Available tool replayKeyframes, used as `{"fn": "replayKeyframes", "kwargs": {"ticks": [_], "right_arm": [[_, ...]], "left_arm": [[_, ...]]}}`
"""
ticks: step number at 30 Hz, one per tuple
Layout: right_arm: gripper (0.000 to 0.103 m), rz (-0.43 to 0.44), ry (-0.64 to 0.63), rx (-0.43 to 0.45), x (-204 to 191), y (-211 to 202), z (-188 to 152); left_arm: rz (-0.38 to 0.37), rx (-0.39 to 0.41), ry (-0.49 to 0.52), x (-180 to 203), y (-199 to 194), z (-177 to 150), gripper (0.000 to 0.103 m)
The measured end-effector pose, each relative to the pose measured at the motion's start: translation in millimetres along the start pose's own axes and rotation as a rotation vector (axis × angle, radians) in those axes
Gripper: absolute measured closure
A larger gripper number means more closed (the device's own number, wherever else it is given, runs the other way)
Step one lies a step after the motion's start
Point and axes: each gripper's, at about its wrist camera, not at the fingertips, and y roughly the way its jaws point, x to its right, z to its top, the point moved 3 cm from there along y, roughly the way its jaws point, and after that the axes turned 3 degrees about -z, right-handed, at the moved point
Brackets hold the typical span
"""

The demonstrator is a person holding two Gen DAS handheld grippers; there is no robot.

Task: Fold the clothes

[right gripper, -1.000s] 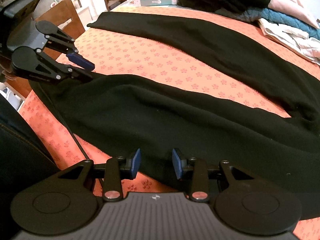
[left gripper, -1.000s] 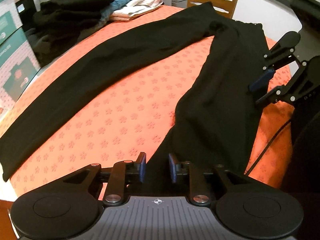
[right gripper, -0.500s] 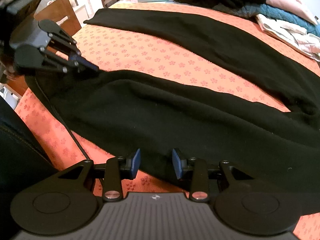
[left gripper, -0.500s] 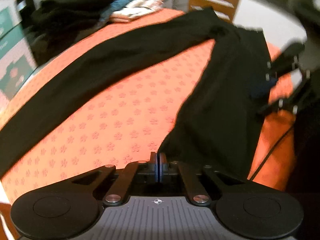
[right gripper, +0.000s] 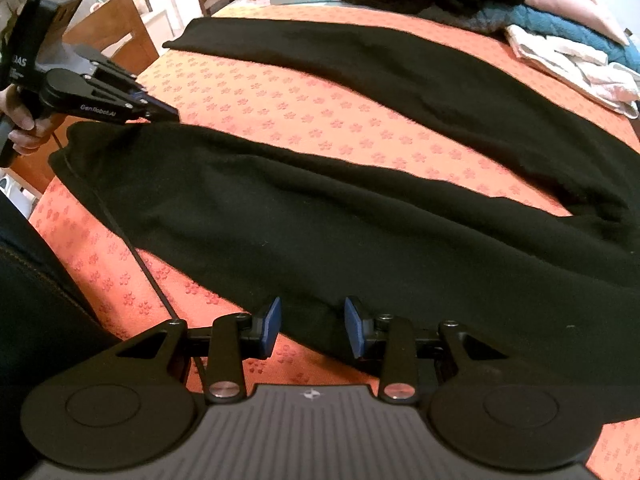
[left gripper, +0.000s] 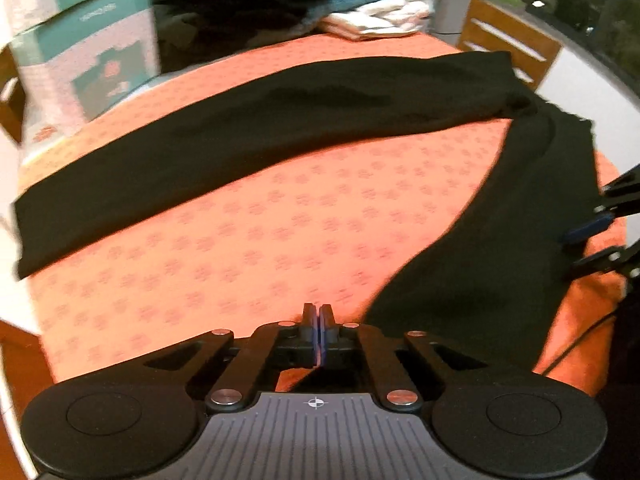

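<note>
Pinched tight on the hem of the near leg of the black trousers (right gripper: 320, 216): left gripper (left gripper: 319, 334), pads pressed together, probably to lift that leg over. Spread and waiting over the near edge: right gripper (right gripper: 312, 326). Beyond, across bare orange tablecloth (left gripper: 304, 216), the other leg; farther still, stacked clothes (left gripper: 376, 12).

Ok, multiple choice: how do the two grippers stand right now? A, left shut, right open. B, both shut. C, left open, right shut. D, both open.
A: the left gripper has its blue pads pressed together at the hem of the black trousers, while the right gripper shows a wide gap between its pads over the trouser edge.
</note>
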Motion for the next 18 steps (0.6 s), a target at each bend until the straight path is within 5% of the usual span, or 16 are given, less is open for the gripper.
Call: {"fn": "replayKeyframes", "kwargs": {"ticks": [7,18], "right_arm": [[0.063,0.028,-0.060,0.035,-8,-6,9],[0.063,0.077,-0.203,-0.013,-30,20,20]], "left_arm": [[0.042,0.007,-0.119,-20,-46,-26,0.095],[0.220,0.022,-0.430,-35,-105,-110,0.073]]}}
